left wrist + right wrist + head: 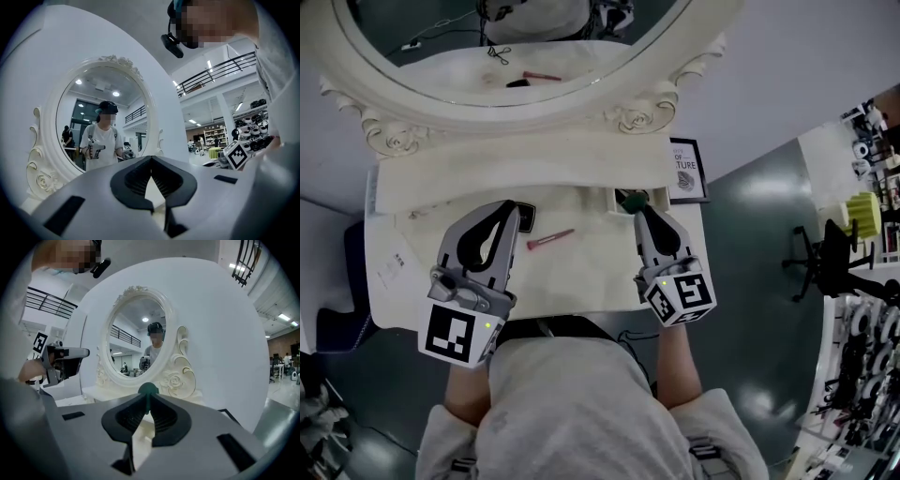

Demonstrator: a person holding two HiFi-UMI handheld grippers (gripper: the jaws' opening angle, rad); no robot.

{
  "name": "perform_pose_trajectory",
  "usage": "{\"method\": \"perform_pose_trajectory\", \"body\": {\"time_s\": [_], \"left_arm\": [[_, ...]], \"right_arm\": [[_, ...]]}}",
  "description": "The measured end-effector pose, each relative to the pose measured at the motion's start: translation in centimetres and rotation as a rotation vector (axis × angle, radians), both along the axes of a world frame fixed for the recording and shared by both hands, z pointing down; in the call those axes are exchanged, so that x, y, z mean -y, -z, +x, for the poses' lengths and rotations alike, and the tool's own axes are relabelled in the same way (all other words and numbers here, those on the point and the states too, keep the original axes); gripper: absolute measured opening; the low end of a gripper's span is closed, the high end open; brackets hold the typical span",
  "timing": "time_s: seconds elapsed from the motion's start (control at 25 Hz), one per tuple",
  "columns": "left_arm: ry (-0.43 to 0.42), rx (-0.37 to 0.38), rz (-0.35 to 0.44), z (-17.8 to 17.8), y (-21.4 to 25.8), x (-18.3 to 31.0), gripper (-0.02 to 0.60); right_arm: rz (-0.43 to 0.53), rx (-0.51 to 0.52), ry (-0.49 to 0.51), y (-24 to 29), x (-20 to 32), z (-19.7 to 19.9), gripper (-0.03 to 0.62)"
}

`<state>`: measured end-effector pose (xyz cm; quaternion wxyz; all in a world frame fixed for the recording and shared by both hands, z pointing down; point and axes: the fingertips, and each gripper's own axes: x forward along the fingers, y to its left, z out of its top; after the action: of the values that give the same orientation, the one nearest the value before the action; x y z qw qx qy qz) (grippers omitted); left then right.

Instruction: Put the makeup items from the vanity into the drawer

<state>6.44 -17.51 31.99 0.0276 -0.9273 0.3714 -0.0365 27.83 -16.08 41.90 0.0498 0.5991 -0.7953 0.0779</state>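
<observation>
1. Right gripper view showed the right gripper (148, 401) with its fingers pinched narrow on a small green makeup item (148, 390). Only the item's rounded top poked out above the tips.
2. From the head view, that green makeup item sat at the back right of the counter (581, 277), at what looked like a small open drawer (654, 196). I could not tell whether it was inside yet.
3. It looked light, hard and smooth to me, so probably slippery. A hold this near its end might let it swivel, and a pinch lower on the body would seem safer.
4. The left gripper (151, 161) had its fingers closed tip to tip, with nothing between them.
5. Only the head view showed a pink pencil (550, 239) lying flat on the counter between the two grippers. A small black item (526, 217) lay just beside the left gripper's tip. The pink pencil looked thin, stiff and apt to roll, so mid-shaft seemed the place to take it.
6. Neither gripper view caught those two things, only the mirror (140, 333) and the room. Those views did settle how the fingers stood, which the head view saw only from above.
</observation>
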Motion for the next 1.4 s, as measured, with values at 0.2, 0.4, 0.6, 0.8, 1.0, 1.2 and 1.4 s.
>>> {"method": "perform_pose_trajectory", "body": {"time_s": [0.2,0.4,0.6,0.8,1.0,1.2,1.4], "left_arm": [[0.047,0.004,0.001,0.5,0.0,-0.6,0.015],[0.102,-0.028,0.029,1.0,1.0,-0.7,0.015],[0.124,0.036,0.005,0.5,-0.1,-1.2,0.015],[0.159,0.048,0.004,-0.1,-0.2,-1.1,0.015],[0.186,0.055,0.006,-0.5,-0.3,-1.1,0.015],[0.211,0.047,0.006,-0.8,-0.3,-0.9,0.015],[0.235,0.038,0.013,-0.9,-0.2,-0.9,0.015]], "right_arm": [[-0.057,-0.035,0.027,-2.2,0.3,1.6,0.04],[-0.16,-0.124,0.068,-5.3,1.3,2.5,0.04],[-0.281,-0.247,0.11,-8.3,2.5,3.1,0.04],[-0.406,-0.343,0.152,-10.8,3.5,3.3,0.04],[-0.52,-0.38,0.178,-12.6,4.0,3.5,0.04],[-0.6,-0.406,0.197,-13.8,4.5,3.5,0.041],[-0.62,-0.42,0.206,-14.3,5.2,3.3,0.052]]}}
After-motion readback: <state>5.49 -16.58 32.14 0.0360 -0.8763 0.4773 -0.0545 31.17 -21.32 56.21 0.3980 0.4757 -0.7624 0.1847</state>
